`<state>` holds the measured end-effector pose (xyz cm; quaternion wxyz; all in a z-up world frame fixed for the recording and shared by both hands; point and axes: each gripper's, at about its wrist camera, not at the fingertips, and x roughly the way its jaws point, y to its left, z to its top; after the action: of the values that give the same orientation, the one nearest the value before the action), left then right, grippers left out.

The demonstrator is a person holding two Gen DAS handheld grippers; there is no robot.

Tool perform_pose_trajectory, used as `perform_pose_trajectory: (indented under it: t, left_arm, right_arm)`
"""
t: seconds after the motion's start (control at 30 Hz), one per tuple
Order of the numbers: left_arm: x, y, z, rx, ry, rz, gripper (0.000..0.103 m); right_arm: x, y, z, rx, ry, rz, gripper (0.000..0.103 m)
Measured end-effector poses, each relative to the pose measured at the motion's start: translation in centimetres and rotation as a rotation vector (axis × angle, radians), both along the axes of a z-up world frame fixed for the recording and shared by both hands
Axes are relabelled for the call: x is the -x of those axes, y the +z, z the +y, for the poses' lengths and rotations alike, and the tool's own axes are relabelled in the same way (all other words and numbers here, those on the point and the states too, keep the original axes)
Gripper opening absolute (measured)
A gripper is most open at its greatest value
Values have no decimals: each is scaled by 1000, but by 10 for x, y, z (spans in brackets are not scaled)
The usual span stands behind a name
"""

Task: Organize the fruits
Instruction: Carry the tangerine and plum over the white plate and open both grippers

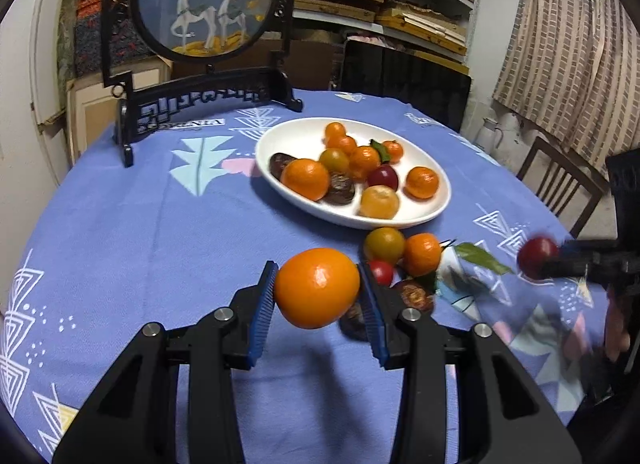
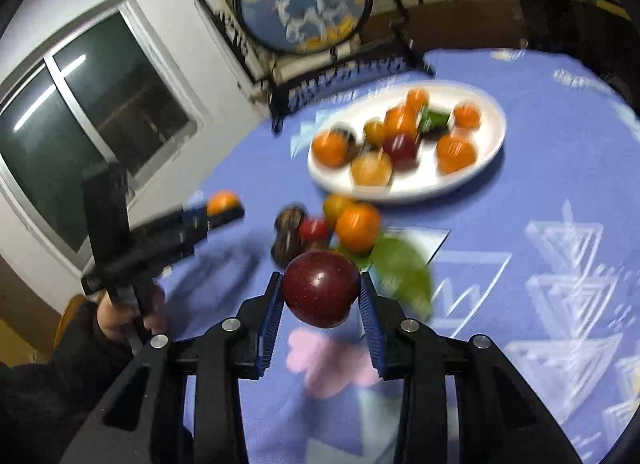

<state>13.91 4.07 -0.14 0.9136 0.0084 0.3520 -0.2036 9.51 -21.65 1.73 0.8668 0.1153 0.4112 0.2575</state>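
My left gripper (image 1: pixel 318 288) is shut on a big orange (image 1: pixel 317 287) and holds it above the blue tablecloth; it also shows in the right wrist view (image 2: pixel 222 202). My right gripper (image 2: pixel 320 296) is shut on a dark red plum (image 2: pixel 320 289), seen at the right in the left wrist view (image 1: pixel 537 257). A white oval plate (image 1: pixel 280 140) beyond holds several oranges, plums and dark fruits. A loose cluster lies before the plate: a yellow-green fruit (image 1: pixel 384 244), a small orange (image 1: pixel 422 254), a small red fruit (image 1: pixel 381 272) and dark brown fruits (image 1: pixel 414 295).
A green leaf (image 1: pixel 482 258) lies right of the cluster. A round painted screen on a black stand (image 1: pixel 204 0) stands at the table's far edge. A wooden chair (image 1: pixel 560 180) and shelves lie beyond the table. The tablecloth (image 1: pixel 140 232) spreads left of the plate.
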Motion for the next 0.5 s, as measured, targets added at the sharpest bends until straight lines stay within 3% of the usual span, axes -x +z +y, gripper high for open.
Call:
perform_pose_trajectory:
  t: [0.2, 0.33, 0.5]
  left_arm:
    - [-46, 30, -31, -7, -11, 7, 39]
    - [-96, 43, -56, -4, -8, 8, 39]
    - [-163, 32, -76, -11, 35, 66, 40]
  right_arm:
    - [-63, 30, -28, 4, -75, -42, 38]
    - [-125, 23, -37, 7, -138, -25, 38]
    - [-175, 0, -34, 15, -178, -12, 42]
